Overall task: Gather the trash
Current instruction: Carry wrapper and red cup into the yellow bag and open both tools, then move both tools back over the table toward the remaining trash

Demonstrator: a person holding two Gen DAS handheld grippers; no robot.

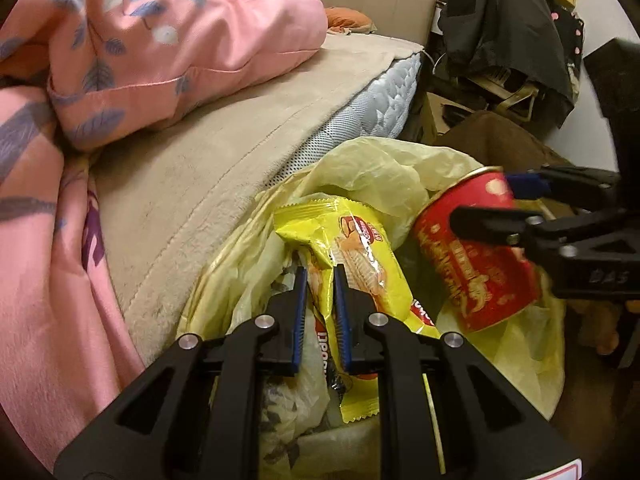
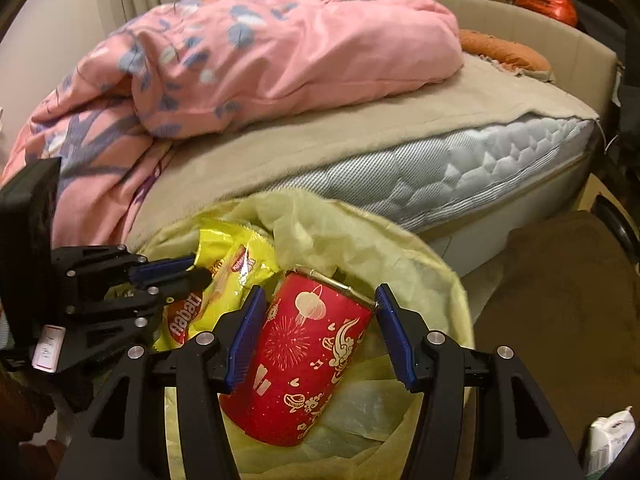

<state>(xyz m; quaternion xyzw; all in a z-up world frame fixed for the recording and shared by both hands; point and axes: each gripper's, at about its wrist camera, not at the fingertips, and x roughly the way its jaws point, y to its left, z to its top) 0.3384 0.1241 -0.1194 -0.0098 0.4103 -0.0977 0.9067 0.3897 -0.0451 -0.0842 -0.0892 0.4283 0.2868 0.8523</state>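
My left gripper [image 1: 321,270] is shut on a yellow biscuit wrapper [image 1: 360,256] and holds it over the yellow trash bag [image 1: 384,168]. It also shows in the right wrist view [image 2: 192,274], with the wrapper [image 2: 236,268]. My right gripper [image 2: 320,300] holds its jaws wide apart around a red paper cup [image 2: 308,356] that lies tilted in the bag [image 2: 400,240]. Its right pad is clear of the cup; the left one is close to it. In the left wrist view the right gripper [image 1: 480,200] sits at the cup [image 1: 472,264].
The bag stands against a bed with a beige sheet [image 2: 360,128] and a quilted mattress side [image 2: 480,164]. A pink floral duvet [image 2: 260,60] lies on the bed. Dark clothes and boxes [image 1: 500,40] are piled beyond. A brown rug [image 2: 560,300] lies to the right.
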